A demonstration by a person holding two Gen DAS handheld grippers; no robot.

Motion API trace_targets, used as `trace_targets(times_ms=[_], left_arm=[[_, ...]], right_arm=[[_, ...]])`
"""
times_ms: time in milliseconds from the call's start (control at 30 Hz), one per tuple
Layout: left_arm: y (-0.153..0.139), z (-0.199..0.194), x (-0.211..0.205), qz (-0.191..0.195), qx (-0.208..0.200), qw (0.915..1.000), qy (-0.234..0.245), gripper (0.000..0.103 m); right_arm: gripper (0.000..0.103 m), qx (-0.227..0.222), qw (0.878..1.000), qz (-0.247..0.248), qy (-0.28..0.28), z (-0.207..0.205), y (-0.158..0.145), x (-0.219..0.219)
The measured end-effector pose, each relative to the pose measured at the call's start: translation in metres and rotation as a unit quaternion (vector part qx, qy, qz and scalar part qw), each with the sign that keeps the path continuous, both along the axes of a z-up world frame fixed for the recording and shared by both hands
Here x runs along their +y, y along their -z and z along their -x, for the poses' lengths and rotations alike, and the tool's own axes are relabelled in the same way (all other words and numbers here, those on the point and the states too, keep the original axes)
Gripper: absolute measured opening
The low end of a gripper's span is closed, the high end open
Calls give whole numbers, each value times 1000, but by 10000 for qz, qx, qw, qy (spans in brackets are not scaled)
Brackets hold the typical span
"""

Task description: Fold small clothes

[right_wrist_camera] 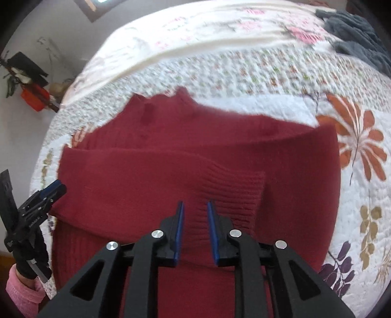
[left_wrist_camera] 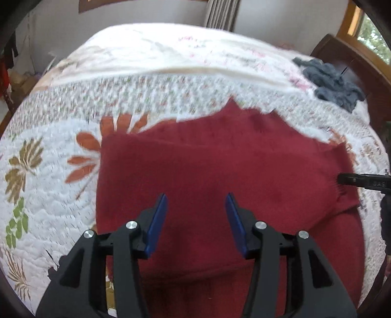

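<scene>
My view takes in a bed under a white floral quilt (left_wrist_camera: 48, 151), orange flowers printed on it. A crumpled grey garment (left_wrist_camera: 332, 83) lies near the wooden headboard (left_wrist_camera: 347, 56). Grey curtains (left_wrist_camera: 222, 13) hang behind; red clutter (right_wrist_camera: 34, 97) sits by the wall.

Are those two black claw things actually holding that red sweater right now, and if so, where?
No. Both the left gripper and the right gripper hover open above the red sweater, with nothing between their fingers.

Floral quilted bed (left_wrist_camera: 61, 195) bears red sweater (left_wrist_camera: 207, 166), grey garment (left_wrist_camera: 330, 83).
</scene>
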State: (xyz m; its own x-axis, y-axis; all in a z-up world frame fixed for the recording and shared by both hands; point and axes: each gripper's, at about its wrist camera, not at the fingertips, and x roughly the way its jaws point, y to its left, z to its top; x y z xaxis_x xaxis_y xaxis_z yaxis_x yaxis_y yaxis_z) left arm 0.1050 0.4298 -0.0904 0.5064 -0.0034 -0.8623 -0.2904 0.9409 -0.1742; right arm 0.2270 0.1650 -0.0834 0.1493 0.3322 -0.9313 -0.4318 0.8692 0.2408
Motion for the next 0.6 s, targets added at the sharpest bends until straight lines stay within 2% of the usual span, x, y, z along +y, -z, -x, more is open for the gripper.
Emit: trace_targets(times_ms=[67,133,233,467,600], left_arm=[[15,2,8,167,183,9996,-111,48],[24,7,16,396,170,9990,-149,46],[26,6,13,319,167,9992,-158,46],[30,-1,8,133,325,9991,-221,47],[20,-1,8,92,404,9987,-293,47]], right_arm=[[22,117,9997,179,124,0,16,-8],[23,277,9994,40,199,-1,31,-17],[23,295,9992,-138,248,-2,38,-22],[23,201,9994,-73,284,2,43,-19],[23,232,9991,-48,344,1,32,-18]])
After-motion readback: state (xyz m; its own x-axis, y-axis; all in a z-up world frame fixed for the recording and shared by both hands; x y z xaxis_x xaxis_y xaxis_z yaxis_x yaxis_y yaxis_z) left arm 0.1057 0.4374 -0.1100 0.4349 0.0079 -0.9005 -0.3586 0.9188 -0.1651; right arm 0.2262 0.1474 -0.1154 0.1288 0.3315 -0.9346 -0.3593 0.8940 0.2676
